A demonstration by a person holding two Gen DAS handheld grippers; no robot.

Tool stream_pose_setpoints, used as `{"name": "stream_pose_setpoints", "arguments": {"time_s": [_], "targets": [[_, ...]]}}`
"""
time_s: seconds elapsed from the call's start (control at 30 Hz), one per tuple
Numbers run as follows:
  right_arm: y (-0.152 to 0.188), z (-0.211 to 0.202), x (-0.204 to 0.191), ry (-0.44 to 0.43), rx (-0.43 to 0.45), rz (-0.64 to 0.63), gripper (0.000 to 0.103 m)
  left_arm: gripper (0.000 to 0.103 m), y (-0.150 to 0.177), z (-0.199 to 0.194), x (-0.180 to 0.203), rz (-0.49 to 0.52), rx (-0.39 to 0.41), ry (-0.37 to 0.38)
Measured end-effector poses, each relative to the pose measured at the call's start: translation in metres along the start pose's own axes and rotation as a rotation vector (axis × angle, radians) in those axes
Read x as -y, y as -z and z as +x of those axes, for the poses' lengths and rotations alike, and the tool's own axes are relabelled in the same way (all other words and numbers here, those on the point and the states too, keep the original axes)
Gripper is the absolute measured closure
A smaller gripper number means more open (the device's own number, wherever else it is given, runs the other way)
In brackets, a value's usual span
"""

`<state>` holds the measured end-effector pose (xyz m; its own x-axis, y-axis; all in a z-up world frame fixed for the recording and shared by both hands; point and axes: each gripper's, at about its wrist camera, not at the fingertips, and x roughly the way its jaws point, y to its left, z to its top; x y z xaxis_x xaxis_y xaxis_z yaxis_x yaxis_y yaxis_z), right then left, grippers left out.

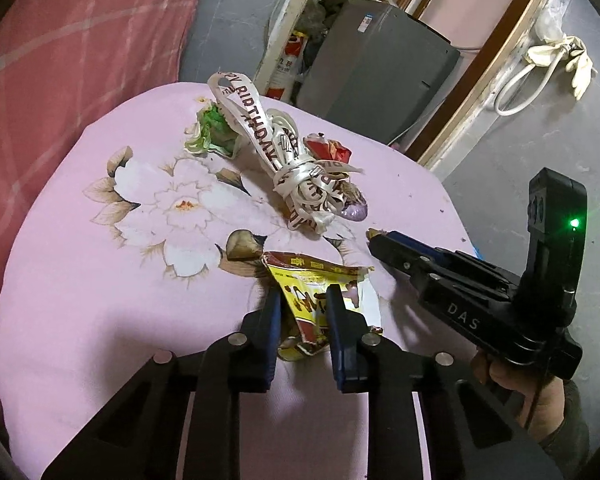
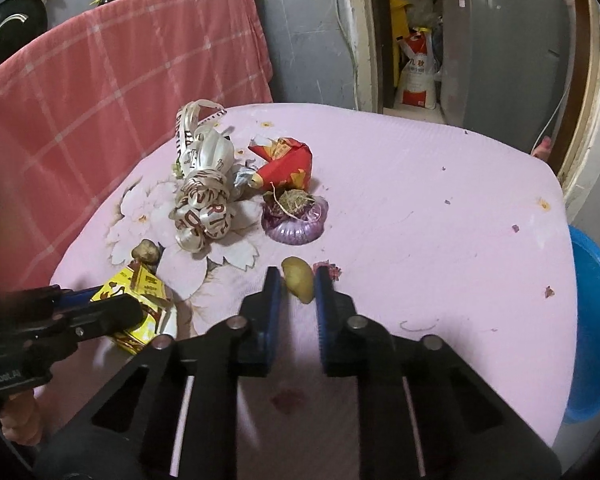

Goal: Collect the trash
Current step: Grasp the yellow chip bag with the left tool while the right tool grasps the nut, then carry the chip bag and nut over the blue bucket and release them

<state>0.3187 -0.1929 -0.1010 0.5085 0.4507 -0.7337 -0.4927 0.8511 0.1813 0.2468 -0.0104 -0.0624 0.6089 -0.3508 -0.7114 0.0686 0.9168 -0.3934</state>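
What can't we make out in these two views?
- Blue tub: right wrist view, cut off by the frame edge; contents unseen.
- Yellow wrapper: left wrist view, lower part behind the jaws.
- Ribbon lettering: partly legible, folds hide the rest.
- Green scrap: ribbon partly covers it.

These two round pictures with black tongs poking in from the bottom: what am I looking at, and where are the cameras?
No robot here: a person holds a two-fingered grabber in each hand, and each grabber carries a wide-angle camera looking along its fingers. The left grabber's view shows the left gripper closed on a yellow snack wrapper, with the right grabber beside it. The other view shows the right gripper around a small yellowish scrap, perhaps potato; the pads look shut on it. On the pink flowered tablecloth lie a birthday ribbon, a red wrapper and a purple onion piece. A blue basin stands at the table's edge.
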Motion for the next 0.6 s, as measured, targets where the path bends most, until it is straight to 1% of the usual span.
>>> {"name": "stream_pose_setpoints", "arguments": {"time_s": [0.1, 0.2, 0.3, 0.4, 0.5, 0.6], "targets": [[0.001, -0.002, 0.001, -0.011, 0.012, 0.014, 0.089, 0.09, -0.001, -0.003, 0.002, -0.012, 0.014, 0.009], [0.005, -0.008, 0.002, -0.014, 0.033, 0.025, 0.09, 0.091, -0.001, -0.007, 0.007, 0.005, 0.03, 0.019], [0.008, -0.022, 0.006, -0.02, 0.081, 0.049, 0.09, 0.091, 0.0, -0.014, 0.015, 0.031, 0.067, 0.029], [0.012, -0.042, 0.009, -0.017, 0.143, 0.067, 0.09, 0.092, -0.002, -0.022, 0.026, 0.065, 0.107, 0.037], [0.013, -0.07, 0.012, 0.001, 0.223, 0.073, 0.09, 0.092, -0.007, -0.03, 0.04, 0.096, 0.164, 0.044], [0.012, -0.102, 0.015, 0.039, 0.326, 0.081, 0.09, 0.092, -0.014, -0.038, 0.057, 0.133, 0.223, 0.056]]}}
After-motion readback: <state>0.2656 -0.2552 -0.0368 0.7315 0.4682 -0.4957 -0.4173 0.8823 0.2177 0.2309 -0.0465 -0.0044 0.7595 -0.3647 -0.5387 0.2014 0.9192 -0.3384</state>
